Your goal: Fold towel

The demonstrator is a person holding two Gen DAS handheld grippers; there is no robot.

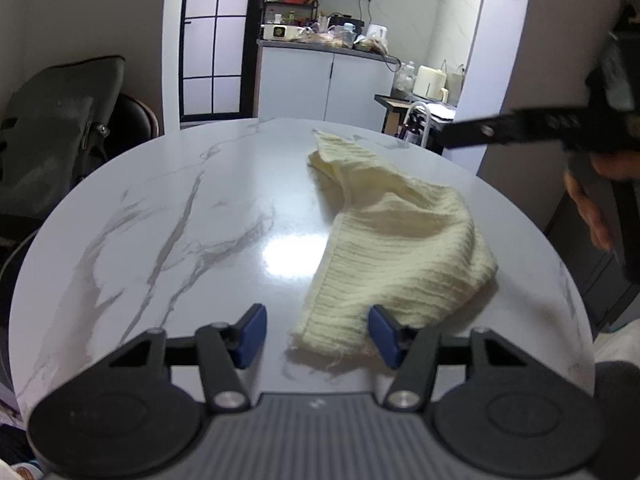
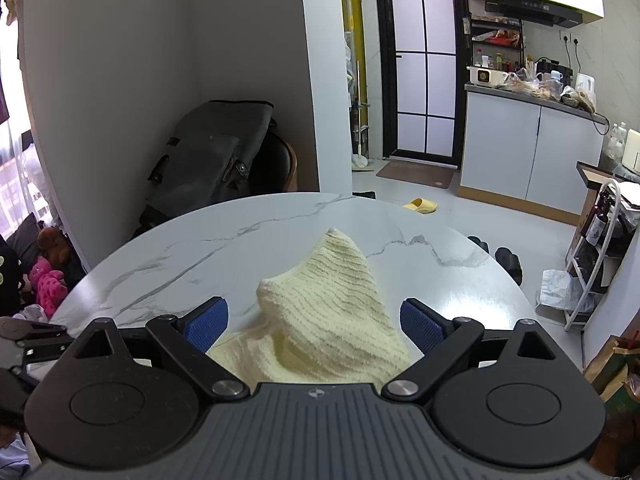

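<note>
Marble table (image 1: 168, 216) carries the cream towel (image 1: 384, 248), crumpled, its long axis running from the near edge away toward the far right rim, one pointed corner farthest out. Left gripper (image 1: 318, 336) is spread wide, one blue pad against the towel's near corner. Right gripper (image 2: 316, 326) gapes, straddling the towel. No lettering is legible.
</note>
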